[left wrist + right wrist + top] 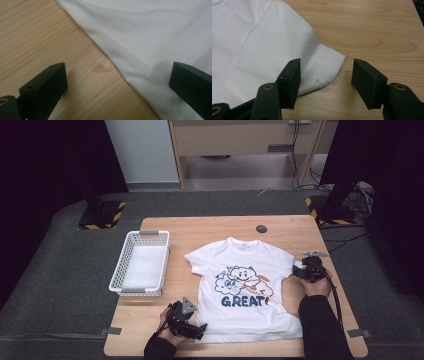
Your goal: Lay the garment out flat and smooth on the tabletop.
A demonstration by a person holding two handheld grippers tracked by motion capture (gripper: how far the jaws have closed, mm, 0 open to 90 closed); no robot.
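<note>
A white T-shirt (245, 285) lies flat, front up, near the middle of the wooden worktop (210, 227), its print showing cartoon clouds above the word GREAT. Left of the shirt stands a white mesh basket (139, 263), apart from it. The left hand-held gripper (200, 327) sits at the shirt's lower left corner, by the hem. The right hand-held gripper (296, 272) is at the shirt's right sleeve. A small dark disc (261, 228) lies beyond the collar
</note>
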